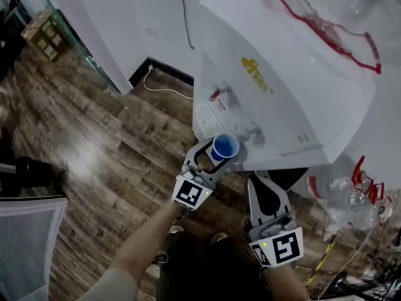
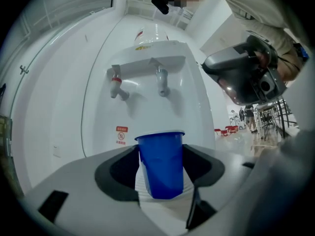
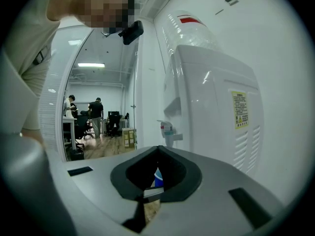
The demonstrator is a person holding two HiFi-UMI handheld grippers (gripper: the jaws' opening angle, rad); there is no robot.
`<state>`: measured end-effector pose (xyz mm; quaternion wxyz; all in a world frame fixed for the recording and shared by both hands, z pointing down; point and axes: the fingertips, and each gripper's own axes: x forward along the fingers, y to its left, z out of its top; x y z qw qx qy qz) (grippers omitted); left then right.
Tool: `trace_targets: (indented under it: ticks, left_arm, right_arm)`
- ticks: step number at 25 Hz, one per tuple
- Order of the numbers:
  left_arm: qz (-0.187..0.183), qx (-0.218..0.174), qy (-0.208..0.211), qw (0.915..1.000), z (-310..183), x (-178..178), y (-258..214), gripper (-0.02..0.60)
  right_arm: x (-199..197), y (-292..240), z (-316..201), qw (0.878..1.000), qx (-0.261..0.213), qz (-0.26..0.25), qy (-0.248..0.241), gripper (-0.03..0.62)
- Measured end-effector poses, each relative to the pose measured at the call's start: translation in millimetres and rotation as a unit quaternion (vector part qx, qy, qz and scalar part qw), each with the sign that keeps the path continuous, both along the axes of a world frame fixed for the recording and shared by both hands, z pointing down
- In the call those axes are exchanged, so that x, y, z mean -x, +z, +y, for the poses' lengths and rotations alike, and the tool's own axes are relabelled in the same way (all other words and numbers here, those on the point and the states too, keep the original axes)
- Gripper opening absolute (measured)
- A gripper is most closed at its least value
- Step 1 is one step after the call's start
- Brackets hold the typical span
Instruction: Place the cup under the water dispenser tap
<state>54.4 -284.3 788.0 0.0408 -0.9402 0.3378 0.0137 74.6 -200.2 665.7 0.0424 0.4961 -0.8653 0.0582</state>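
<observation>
We pinch the blue cup (image 2: 160, 166) upright between the jaws of our left gripper (image 2: 160, 154); it hangs in front of the white water dispenser (image 1: 282, 86), lower than its grey tap (image 2: 161, 82) and red tap (image 2: 117, 85); our right gripper (image 3: 157, 149) sits alongside, jaws pressed together, holding nothing.

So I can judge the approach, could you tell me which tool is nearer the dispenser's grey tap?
Left. The left tool, gripping the blue cup, faces the grey tap from just in front and below; the right tool sits farther back, beside the dispenser.
</observation>
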Motion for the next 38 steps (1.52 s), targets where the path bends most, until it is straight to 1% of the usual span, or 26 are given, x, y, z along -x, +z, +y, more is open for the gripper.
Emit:
trace_targets:
  ticks: [4, 9, 13, 15, 17, 20, 23, 25, 26, 27, 29, 33, 36, 38]
  left_arm:
    - [-0.004, -0.007, 0.009, 0.9999, -0.8, -8.4, 14.6, 0.275]
    - [0.006, -0.024, 0.011, 0.9996, -0.8, -12.2, 14.3, 0.273]
    - [0.003, -0.020, 0.009, 0.9998, 4.4, -9.4, 20.5, 0.268]
    - [0.003, -0.004, 0.003, 1.0000, 5.6, -7.0, 29.6, 0.265]
    - [-0.002, 0.012, 0.000, 0.9999, 5.3, -6.0, 39.9, 0.244]
    - [-0.020, 0.017, 0.005, 0.9996, 6.1, -11.9, 44.9, 0.239]
    - [-0.033, 0.052, 0.009, 0.9981, 1.0, -17.2, 58.8, 0.241]
    - [-0.040, 0.069, 0.019, 0.9966, 2.3, -19.0, 64.0, 0.268]
    - [-0.044, 0.076, 0.025, 0.9958, 5.2, -19.1, 64.5, 0.333]
    - [-0.046, 0.085, 0.029, 0.9949, 8.5, -18.0, 64.3, 0.382]
    - [-0.049, 0.108, 0.027, 0.9926, 16.3, -11.0, 62.2, 0.401]
    - [-0.064, 0.141, 0.014, 0.9878, 36.5, 15.8, 40.5, 0.402]
    - [-0.072, 0.154, -0.003, 0.9855, 49.0, 36.9, 6.1, 0.399]
    - [-0.071, 0.159, -0.012, 0.9846, 57.0, 48.4, -24.5, 0.340]
  right_arm:
    - [1.5, 9.9, -0.8, 1.000, -0.005, 0.006, -0.012, 0.006]
    - [3.5, 17.6, 3.0, 1.000, -0.006, 0.003, -0.017, 0.006]
    - [6.3, 23.4, 7.8, 1.000, 0.002, 0.005, -0.024, 0.006]
    - [7.3, 26.8, 9.4, 1.000, 0.007, 0.004, -0.026, 0.006]
    - [7.9, 30.1, 9.9, 1.000, 0.011, 0.003, -0.027, 0.006]
    - [8.2, 34.9, 9.0, 0.999, 0.017, 0.005, -0.028, 0.006]
    - [7.2, 37.4, 6.2, 0.999, 0.026, -0.002, -0.024, 0.006]
    - [7.6, 35.9, 6.0, 0.999, 0.032, -0.005, -0.022, 0.006]
    - [7.9, 34.3, 6.6, 0.999, 0.036, -0.003, -0.022, 0.006]
    - [8.2, 32.0, 7.4, 0.999, 0.039, -0.001, -0.022, 0.006]
    - [8.3, 24.1, 9.2, 0.999, 0.047, 0.003, -0.022, 0.006]
    - [11.0, -8.2, 15.4, 0.998, 0.063, -0.003, -0.021, 0.006]
    - [12.8, -43.2, 19.9, 0.997, 0.069, -0.001, -0.024, 0.006]
    - [13.8, -70.3, 22.4, 0.997, 0.069, 0.003, -0.025, 0.006]
